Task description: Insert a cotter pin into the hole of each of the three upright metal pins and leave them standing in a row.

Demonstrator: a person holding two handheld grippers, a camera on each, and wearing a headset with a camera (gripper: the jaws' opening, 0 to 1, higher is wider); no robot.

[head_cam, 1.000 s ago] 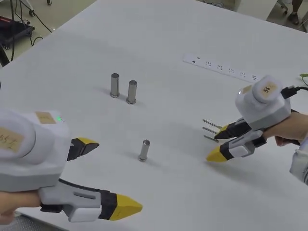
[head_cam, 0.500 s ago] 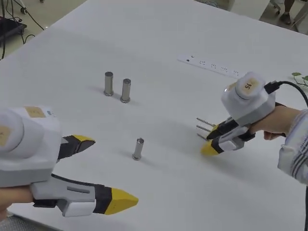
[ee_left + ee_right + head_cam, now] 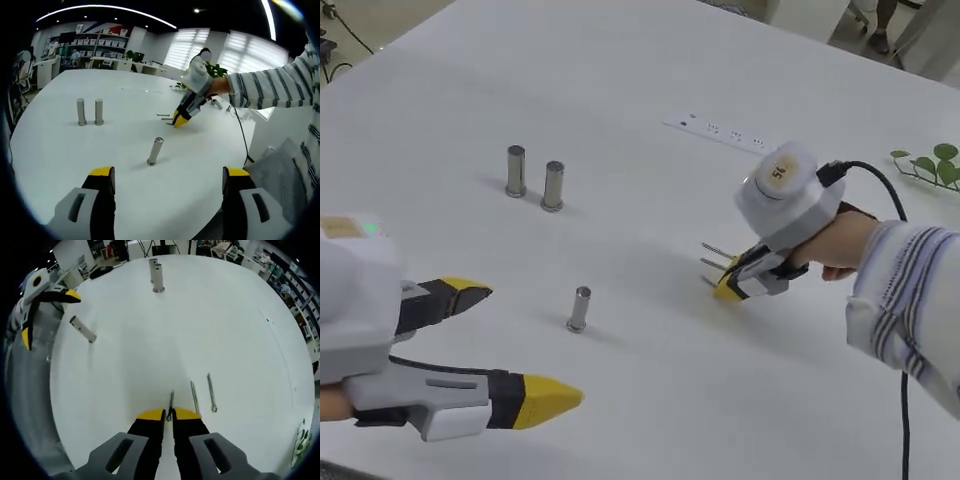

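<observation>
Right gripper point(image 3: 169, 414): yellow-tipped jaws, wide apart a second ago, now pinched on one thin grey wire cotter pin point(image 3: 171, 401) flat on the matte white table point(image 3: 125, 340), so the first pickup looks begun; two matching cotter pins point(image 3: 194, 396) lie just right of the jaws. Left gripper point(image 3: 168, 172): jaws wide open, empty; one polished cylindrical metal pin point(image 3: 155, 151) stands ahead between them, two more metal pins point(image 3: 81, 111) farther off to the left.
</observation>
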